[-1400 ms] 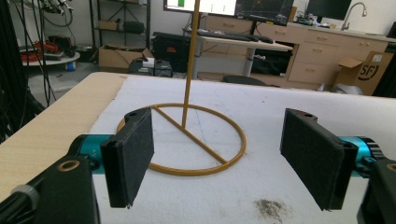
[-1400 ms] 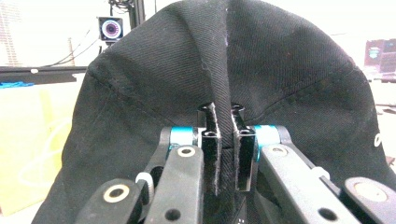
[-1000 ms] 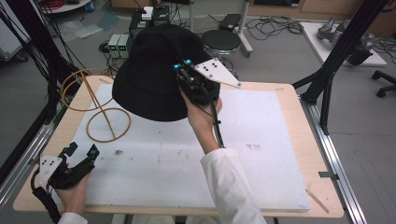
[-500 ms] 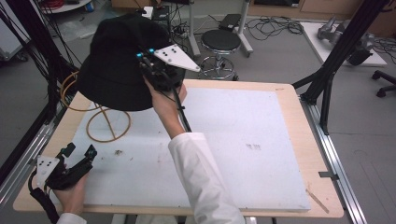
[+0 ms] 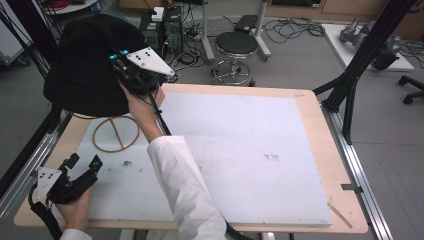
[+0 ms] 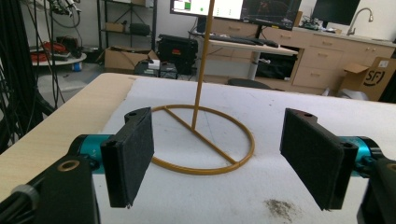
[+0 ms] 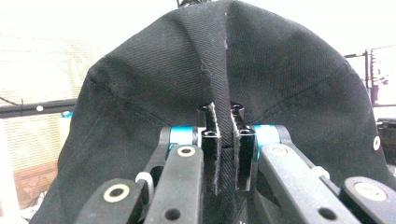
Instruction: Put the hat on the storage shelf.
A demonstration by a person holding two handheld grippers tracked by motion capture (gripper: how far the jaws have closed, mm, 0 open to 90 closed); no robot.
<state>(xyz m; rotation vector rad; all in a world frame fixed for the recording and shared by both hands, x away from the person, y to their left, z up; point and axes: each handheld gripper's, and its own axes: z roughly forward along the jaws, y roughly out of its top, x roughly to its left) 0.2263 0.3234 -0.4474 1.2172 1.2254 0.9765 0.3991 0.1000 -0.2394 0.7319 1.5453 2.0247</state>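
A black hat (image 5: 87, 65) is held in the air above the far left corner of the bench (image 5: 310, 105), over the thin wooden stand (image 5: 116, 134) whose ring base rests on the white mat (image 5: 240, 150). In the high view the upright rod of the stand is hidden behind the hat, so it cannot be told whether the hat touches its top. A fold of the hat's black twill (image 7: 219, 70) is pinched by the right hand-held gripper (image 5: 131, 75), whose jaws are seen in the right gripper view pressed nearly together with the cloth caught between them; a stitched seam is seen running up from the pinch toward the crown. The gripper is carried by a hand (image 5: 142, 105) in a white sleeve (image 5: 185, 195) that reaches across the mat from the near edge. The left hand-held gripper (image 5: 82, 167) is held low at the near left corner of the bench, well apart from the hat, and is gripping nothing: its jaws are spread wide, as the left gripper view shows, with the ring base (image 6: 203, 140) and the upright rod (image 6: 203, 60) of the stand framed between the two pads (image 6: 135, 154). A small smudge of dirt (image 6: 280, 207) is seen on the mat near that gripper. Beyond the bench, a round black stool (image 5: 236, 45) and a tangle of cables (image 5: 290, 30) are seen on the floor.
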